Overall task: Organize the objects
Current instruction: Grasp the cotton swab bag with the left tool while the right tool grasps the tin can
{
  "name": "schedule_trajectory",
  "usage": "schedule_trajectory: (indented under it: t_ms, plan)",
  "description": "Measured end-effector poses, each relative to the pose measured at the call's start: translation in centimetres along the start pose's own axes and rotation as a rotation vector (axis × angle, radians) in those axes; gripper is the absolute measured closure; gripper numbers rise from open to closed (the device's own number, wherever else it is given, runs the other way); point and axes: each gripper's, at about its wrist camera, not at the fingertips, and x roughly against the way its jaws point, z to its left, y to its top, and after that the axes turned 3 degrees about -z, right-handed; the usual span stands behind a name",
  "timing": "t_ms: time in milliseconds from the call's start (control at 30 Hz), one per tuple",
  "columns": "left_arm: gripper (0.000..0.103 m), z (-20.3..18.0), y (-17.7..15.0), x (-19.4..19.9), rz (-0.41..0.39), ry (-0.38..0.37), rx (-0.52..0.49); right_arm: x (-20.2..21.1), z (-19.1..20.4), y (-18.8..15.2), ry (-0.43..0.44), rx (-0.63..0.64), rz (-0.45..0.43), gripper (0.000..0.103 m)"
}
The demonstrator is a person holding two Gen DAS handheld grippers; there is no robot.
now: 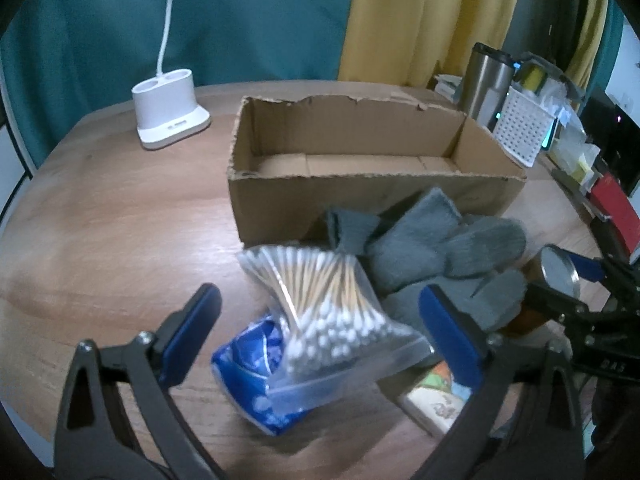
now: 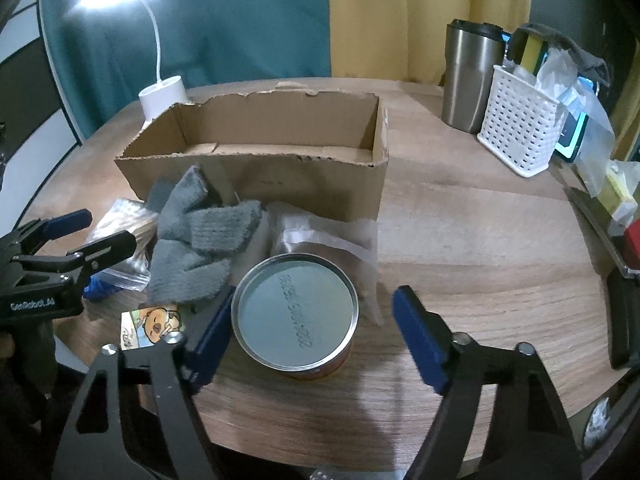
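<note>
An open cardboard box (image 1: 360, 184) (image 2: 256, 184) stands empty on the round wooden table. In front of it lie a clear bag of cotton swabs (image 1: 332, 312) (image 2: 124, 220), a blue packet (image 1: 248, 376), grey gloves (image 1: 432, 248) (image 2: 200, 248), a small cartoon card pack (image 1: 436, 396) (image 2: 154, 326), a clear plastic bag (image 2: 320, 232) and a tin can (image 2: 296, 308) (image 1: 556, 276). My left gripper (image 1: 320, 328) is open with its fingers on either side of the swab bag. My right gripper (image 2: 312, 332) is open around the tin can.
A white lamp base (image 1: 168, 112) (image 2: 162, 96) stands at the back left. At the back right are a steel tumbler (image 1: 486, 80) (image 2: 468, 76) and a white perforated basket (image 1: 524, 128) (image 2: 520, 128) with sponges. A red box (image 1: 616, 208) and clutter line the right edge.
</note>
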Motion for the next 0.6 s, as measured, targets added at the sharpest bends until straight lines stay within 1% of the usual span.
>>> schedule_trajectory:
  t_ms: [33, 100, 167, 233, 267, 333, 367, 433, 467, 600]
  plan:
    - [0.016, 0.0, 0.0, -0.3, 0.011, -0.001, 0.000, 0.0, -0.1, -0.1, 0.007, -0.002, 0.001, 0.024]
    - [0.017, 0.1, 0.0, -0.8, 0.028, 0.001, 0.004, -0.1, -0.1, -0.1, 0.012, -0.005, 0.003, 0.025]
    - [0.020, 0.1, -0.1, -1.0, 0.036, 0.000, 0.004, 0.0, -0.1, -0.1, 0.024, -0.004, 0.002, 0.032]
    - [0.028, 0.1, -0.1, -1.0, 0.042, -0.015, 0.008, 0.1, -0.1, -0.1, 0.031, 0.001, 0.003, 0.043]
    - [0.036, 0.1, -0.1, -1.1, 0.049, -0.027, 0.012, 0.1, -0.1, -0.1, 0.032, 0.005, 0.004, 0.043]
    - [0.040, 0.1, -0.1, -1.3, 0.055, -0.034, 0.011, 0.1, 0.0, 0.0, 0.032, 0.008, 0.006, 0.044]
    - [0.043, 0.0, -0.1, -1.3, 0.055, -0.035, 0.009, 0.2, 0.0, -0.1, 0.035, 0.009, 0.007, 0.044]
    - [0.045, 0.0, -0.1, -1.1, 0.052, -0.041, 0.012, 0.2, 0.1, -0.1, 0.037, 0.011, 0.008, 0.044]
    - [0.048, 0.1, -0.1, -1.0, 0.050, -0.043, 0.013, 0.3, 0.1, -0.1, 0.038, 0.013, 0.006, 0.044]
    - [0.051, 0.1, 0.0, -0.5, 0.036, -0.050, 0.018, 1.0, -0.1, 0.0, 0.034, 0.014, -0.011, 0.044]
